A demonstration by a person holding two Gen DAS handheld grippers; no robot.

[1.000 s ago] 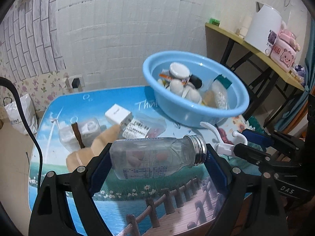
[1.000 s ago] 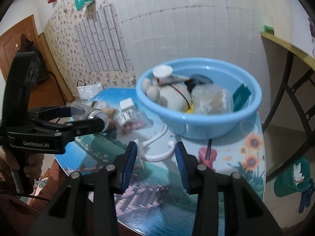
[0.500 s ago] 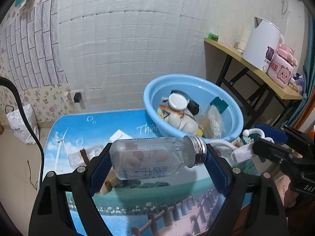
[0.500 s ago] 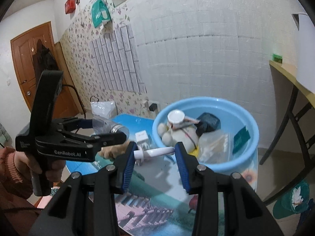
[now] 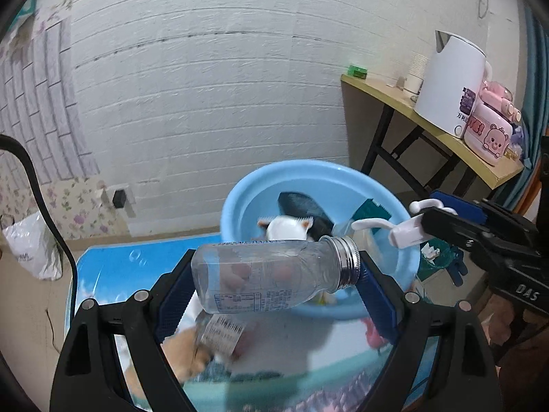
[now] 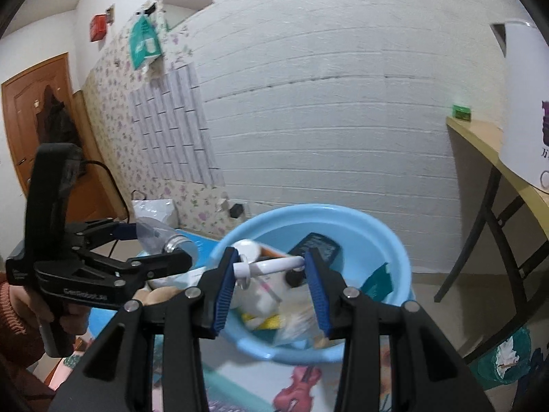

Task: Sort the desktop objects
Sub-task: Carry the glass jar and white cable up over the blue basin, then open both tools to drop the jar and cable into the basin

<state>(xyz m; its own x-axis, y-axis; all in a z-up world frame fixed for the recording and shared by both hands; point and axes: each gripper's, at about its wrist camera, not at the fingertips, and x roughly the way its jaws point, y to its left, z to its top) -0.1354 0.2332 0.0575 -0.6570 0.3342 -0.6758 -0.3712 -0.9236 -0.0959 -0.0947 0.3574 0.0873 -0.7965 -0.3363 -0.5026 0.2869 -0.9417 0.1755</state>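
— How are the grippers posed?
— The left gripper (image 5: pixel 274 274) is clamped on a clear bottle (image 5: pixel 267 274) held sideways; the right gripper (image 6: pixel 271 274) is clenched on a white hook (image 6: pixel 271 265).
— What has changed?
— Both have been raised, tilted down over the blue basin (image 6: pixel 384 237).

left hand-held gripper (image 5: pixel 274 276): black frame, blue ribbed pads, silver screws | right hand-held gripper (image 6: pixel 271 273): same | sleeve (image 6: pixel 13 312): red knit
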